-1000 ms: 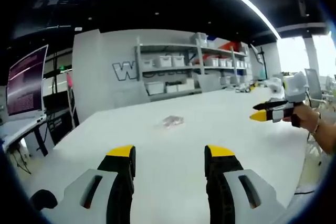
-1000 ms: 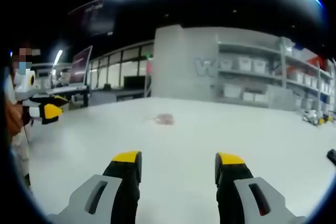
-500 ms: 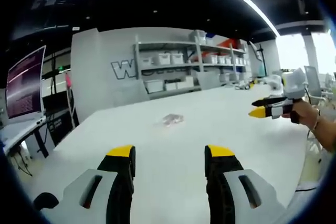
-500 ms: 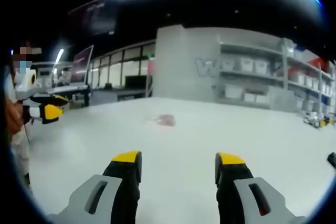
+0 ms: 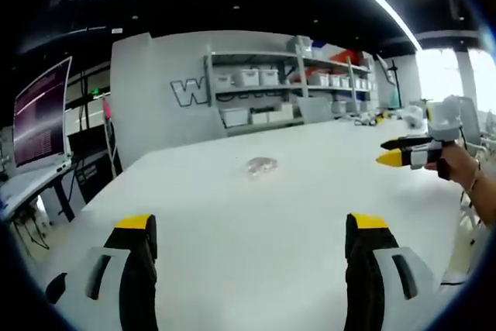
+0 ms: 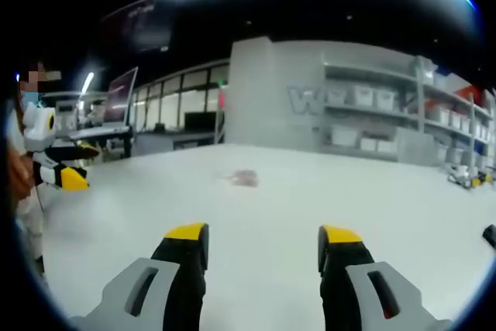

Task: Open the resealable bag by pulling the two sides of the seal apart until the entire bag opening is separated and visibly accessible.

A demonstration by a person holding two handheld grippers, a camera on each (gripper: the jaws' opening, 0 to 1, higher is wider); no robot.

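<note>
The bag (image 5: 262, 165) is lying untouched on the desk (image 5: 256, 230), well ahead of both claws; the left claw (image 5: 252, 226) is being held wide, the right claw (image 6: 263, 234) parted, with opening not yet begun.

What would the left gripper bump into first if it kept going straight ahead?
Probably the small clear resealable bag lying on the white table. It sits nearly straight ahead of the open left gripper, with bare tabletop between. Depth is hard to judge, so the left gripper might pass above it.
</note>
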